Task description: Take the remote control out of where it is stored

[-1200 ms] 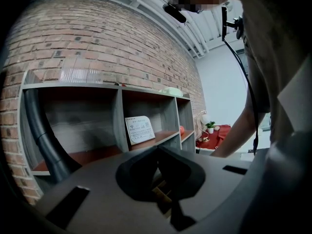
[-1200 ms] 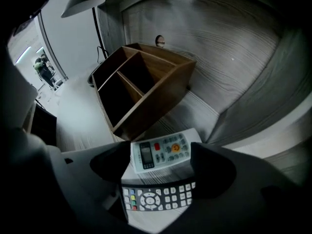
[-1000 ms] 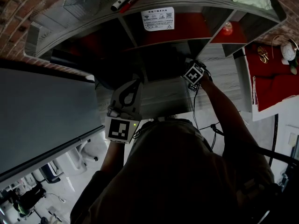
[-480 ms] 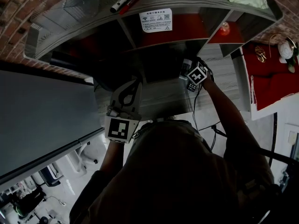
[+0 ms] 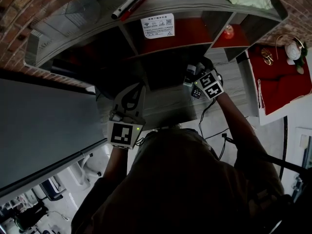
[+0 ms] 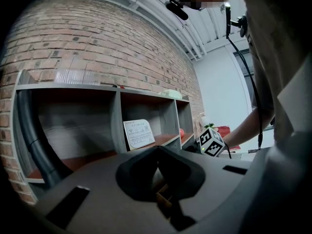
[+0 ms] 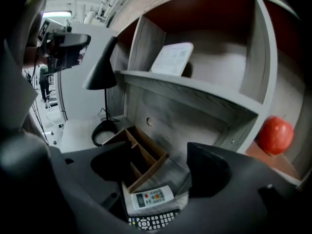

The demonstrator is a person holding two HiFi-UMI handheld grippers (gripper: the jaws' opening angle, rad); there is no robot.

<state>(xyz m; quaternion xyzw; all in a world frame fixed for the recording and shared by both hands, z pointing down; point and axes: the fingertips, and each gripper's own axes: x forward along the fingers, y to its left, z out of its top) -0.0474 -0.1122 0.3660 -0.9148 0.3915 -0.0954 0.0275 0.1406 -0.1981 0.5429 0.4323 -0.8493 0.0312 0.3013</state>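
right gripper [image 7: 161, 168] stands wide, the white remote control [image 7: 152, 197] between its jaws, just beside the wooden organizer [image 7: 139, 155]; left gripper [image 6: 157, 149] is pinched together, empty.

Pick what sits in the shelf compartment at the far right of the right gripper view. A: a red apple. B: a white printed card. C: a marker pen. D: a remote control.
A: the right gripper view shows a round red apple resting on the floor of that compartment.
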